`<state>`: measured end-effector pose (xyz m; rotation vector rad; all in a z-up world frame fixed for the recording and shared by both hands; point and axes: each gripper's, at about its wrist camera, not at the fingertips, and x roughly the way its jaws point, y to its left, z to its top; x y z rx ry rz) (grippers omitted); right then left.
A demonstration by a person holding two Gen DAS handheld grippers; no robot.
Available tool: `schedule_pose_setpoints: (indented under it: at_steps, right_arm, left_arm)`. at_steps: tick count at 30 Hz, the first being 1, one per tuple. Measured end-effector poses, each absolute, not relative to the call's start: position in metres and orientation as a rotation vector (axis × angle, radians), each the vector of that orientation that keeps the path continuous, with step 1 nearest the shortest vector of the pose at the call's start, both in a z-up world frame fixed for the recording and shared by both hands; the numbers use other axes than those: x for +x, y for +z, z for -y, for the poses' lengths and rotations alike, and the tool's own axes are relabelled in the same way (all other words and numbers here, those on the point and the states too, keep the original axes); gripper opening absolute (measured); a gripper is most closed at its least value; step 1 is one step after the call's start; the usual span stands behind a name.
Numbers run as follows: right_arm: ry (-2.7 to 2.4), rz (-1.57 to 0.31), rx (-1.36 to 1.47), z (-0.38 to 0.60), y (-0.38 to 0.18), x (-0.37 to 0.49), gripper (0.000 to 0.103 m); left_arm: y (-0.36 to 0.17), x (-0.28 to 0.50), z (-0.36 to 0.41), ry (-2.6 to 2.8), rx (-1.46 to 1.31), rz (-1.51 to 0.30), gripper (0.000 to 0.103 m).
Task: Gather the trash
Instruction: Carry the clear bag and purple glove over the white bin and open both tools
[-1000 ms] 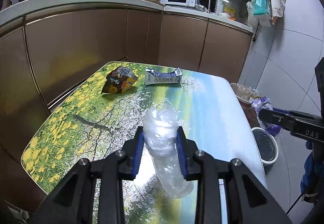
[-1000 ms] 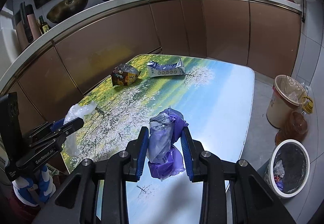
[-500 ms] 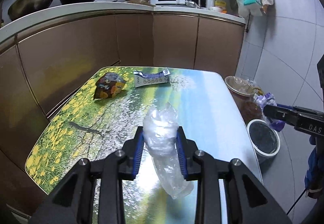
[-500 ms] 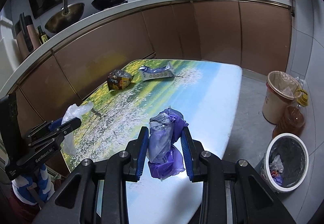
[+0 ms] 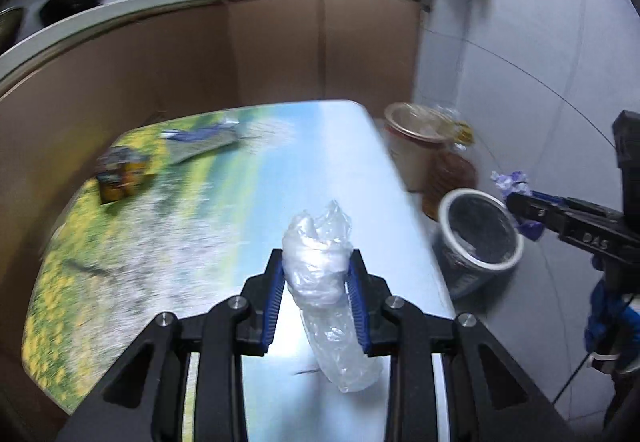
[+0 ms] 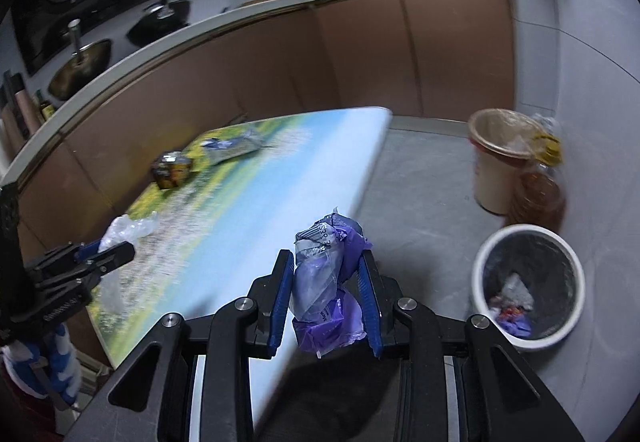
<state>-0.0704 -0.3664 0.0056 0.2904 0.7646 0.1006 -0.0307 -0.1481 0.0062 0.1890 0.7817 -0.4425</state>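
Left gripper (image 5: 315,296) clamped on a crumpled clear plastic bag (image 5: 324,282), held above the near part of the table (image 5: 192,226). Far left of the tabletop: orange snack wrapper (image 5: 120,178), then a blue-white packet (image 5: 200,140) beside it. Right gripper (image 6: 326,292) clamped on a purple wrapper (image 6: 326,282), hanging past the table's right edge over the floor. Right of that, on the floor: white trash bin (image 6: 528,282) with trash in it, beige lined bin (image 6: 500,158) behind.
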Motion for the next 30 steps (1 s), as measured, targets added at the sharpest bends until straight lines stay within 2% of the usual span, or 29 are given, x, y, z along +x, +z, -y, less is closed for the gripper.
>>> schedule_pose_setpoints:
  at_steps: [13, 22, 23, 24, 26, 30]
  right_arm:
    - [-0.194, -0.804, 0.386, 0.507, -0.062, -0.069, 0.033]
    - [-0.335, -0.874, 0.44, 0.577, -0.119, -0.034, 0.035]
    - [-0.346, -0.89, 0.442, 0.584, -0.127, -0.029, 0.035]
    - [-0.354, -0.9, 0.444, 0.588, -0.133, -0.027, 0.035]
    - [-0.381, -0.921, 0.437, 0.596, -0.144, -0.023, 0.037]
    - [-0.413, -0.924, 0.443, 0.603, -0.15, -0.024, 0.045]
  left_arm:
    - [-0.033, 0.044, 0.368, -0.795, 0.276, -0.905, 0.03]
    - [-0.074, 0.086, 0.484, -0.898, 0.231, -1.018, 0.031]
    - [-0.079, 0.09, 0.494, -0.902, 0.22, -1.03, 0.034]
    - [-0.082, 0.093, 0.5, -0.907, 0.212, -1.039, 0.042]
    - [-0.086, 0.096, 0.51, -0.916, 0.201, -1.045, 0.048]
    - [-0.085, 0.096, 0.513, -0.945, 0.173, -1.047, 0.048]
